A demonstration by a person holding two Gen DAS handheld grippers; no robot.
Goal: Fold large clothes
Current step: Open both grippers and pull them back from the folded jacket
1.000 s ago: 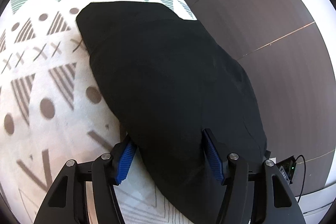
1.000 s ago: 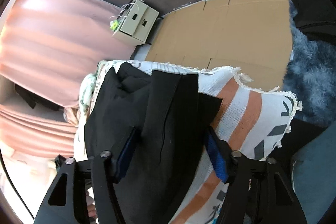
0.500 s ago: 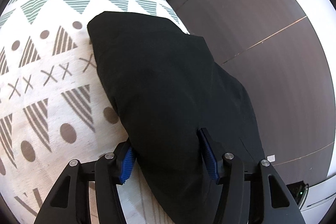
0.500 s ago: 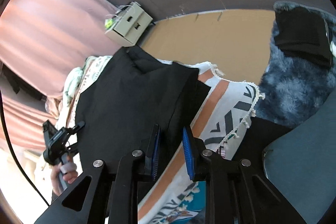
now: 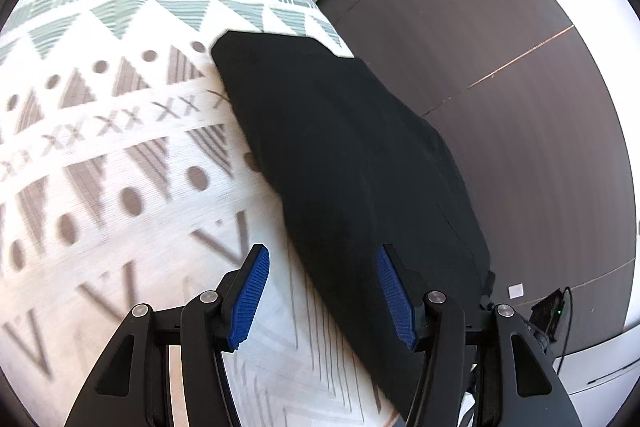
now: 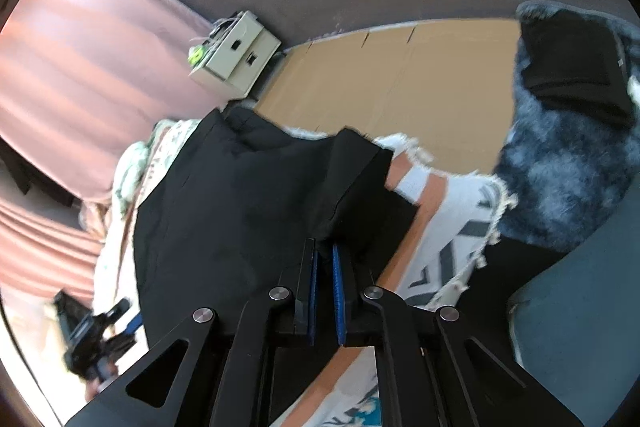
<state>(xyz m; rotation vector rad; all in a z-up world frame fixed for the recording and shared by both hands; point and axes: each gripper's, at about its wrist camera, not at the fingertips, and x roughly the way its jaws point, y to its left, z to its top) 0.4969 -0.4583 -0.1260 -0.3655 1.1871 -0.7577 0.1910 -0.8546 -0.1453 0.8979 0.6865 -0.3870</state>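
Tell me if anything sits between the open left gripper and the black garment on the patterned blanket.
Nothing visible does. The left gripper is open, and the black garment lies directly ahead, its near edge reaching between the fingers on the patterned blanket. The right gripper is already shut on the garment's other end.

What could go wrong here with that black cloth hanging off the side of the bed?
The right tool pinches only a small bit of the black garment, so it might slip free when pulled. The left tool is open and grips nothing, leaving that end loose. Part of the garment overhangs the patterned bedspread toward the dark floor and could slide down.
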